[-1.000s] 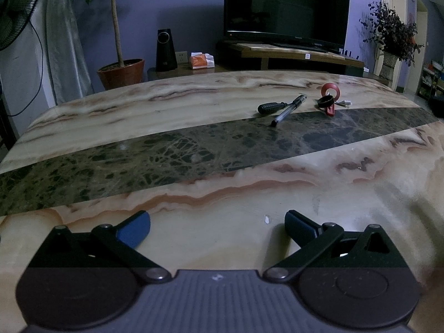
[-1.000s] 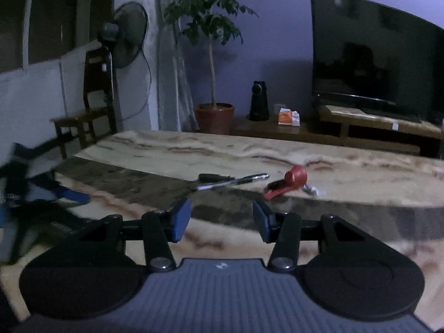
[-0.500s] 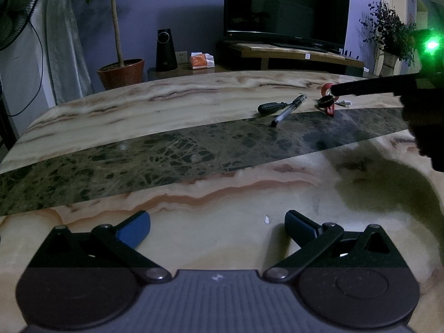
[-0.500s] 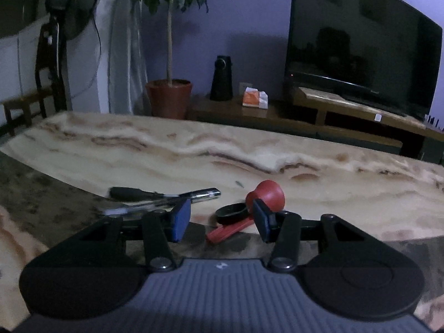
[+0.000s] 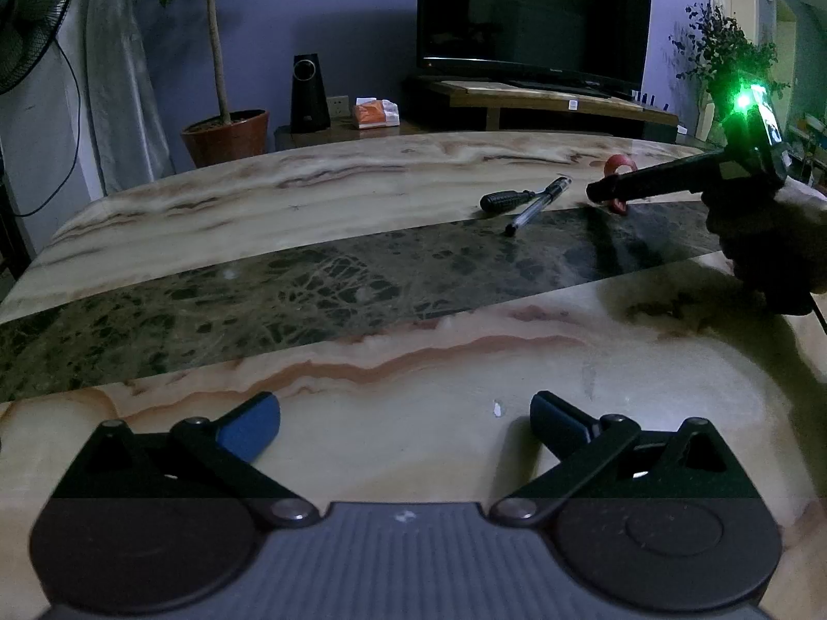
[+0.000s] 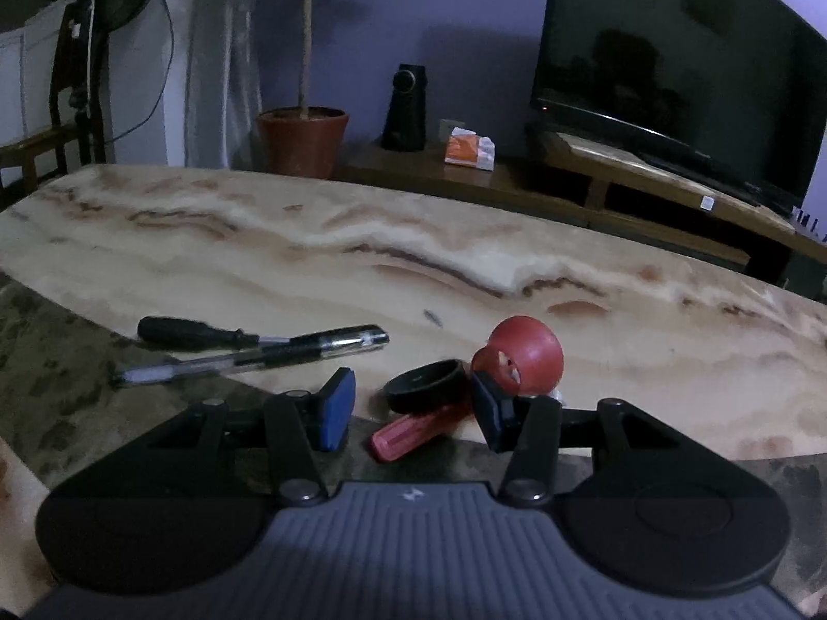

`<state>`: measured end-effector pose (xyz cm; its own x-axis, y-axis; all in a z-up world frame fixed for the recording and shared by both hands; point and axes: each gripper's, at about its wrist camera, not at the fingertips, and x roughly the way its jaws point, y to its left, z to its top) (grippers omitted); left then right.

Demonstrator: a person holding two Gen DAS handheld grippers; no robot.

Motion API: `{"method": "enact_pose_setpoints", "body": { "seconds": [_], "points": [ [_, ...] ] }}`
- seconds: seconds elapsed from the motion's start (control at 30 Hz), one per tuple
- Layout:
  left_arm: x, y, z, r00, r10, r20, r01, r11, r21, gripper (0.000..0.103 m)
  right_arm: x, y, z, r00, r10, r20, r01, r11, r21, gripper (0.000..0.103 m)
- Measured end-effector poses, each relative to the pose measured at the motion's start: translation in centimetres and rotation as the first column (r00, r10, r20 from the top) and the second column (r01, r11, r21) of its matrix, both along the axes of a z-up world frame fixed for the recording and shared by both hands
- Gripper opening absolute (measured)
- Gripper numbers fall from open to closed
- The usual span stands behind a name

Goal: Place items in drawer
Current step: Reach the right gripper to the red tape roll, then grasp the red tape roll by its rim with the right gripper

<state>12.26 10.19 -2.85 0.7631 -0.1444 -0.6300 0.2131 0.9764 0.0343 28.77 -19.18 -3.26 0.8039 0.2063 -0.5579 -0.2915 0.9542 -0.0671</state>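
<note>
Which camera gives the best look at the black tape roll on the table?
The right wrist view: the black tape roll lies close up, between the right gripper fingers, its ring shape clear. In the left wrist view that gripper's dark finger crosses the spot, so I cannot make the roll out.

Beyond my marble desk stood a dark television on a low wooden stand. I saw a potted plant, a black speaker, an orange packet, and a fan at left.

The table is cream marble with brown veins and a dark green mottled band. A red tape roll sits beside a black ring.
</note>
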Motion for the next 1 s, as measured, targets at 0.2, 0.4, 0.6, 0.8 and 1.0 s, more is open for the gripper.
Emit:
{"method": "enact_pose_setpoints", "body": {
  "seconds": [0.2,0.4,0.6,0.8,1.0],
  "points": [
    [0.0,0.0,0.0,1.0,0.0,0.0,0.0,1.0,0.0,0.103,0.3,0.3,-0.2,1.0,0.002,-0.01,-0.003,1.0,-0.026,0.051],
    [0.0,0.0,0.0,1.0,0.0,0.0,0.0,1.0,0.0,0.103,-0.1,0.3,-0.1,1.0,-0.005,0.015,0.006,0.999,-0.032,0.021],
    [0.0,0.0,0.0,1.0,0.0,0.0,0.0,1.0,0.0,0.103,-1.6,0.7,0.0,0.998,0.052,0.036,-0.05,0.998,-0.047,0.008],
    [0.0,0.0,0.0,1.0,0.0,0.0,0.0,1.0,0.0,0.103,-3.7,1.3,0.0,0.992,0.119,0.039,-0.116,0.991,-0.073,0.008],
    [0.0,0.0,0.0,1.0,0.0,0.0,0.0,1.0,0.0,0.103,-5.8,1.7,0.3,0.987,0.152,0.052,-0.148,0.986,-0.077,0.007]
  ]
}}
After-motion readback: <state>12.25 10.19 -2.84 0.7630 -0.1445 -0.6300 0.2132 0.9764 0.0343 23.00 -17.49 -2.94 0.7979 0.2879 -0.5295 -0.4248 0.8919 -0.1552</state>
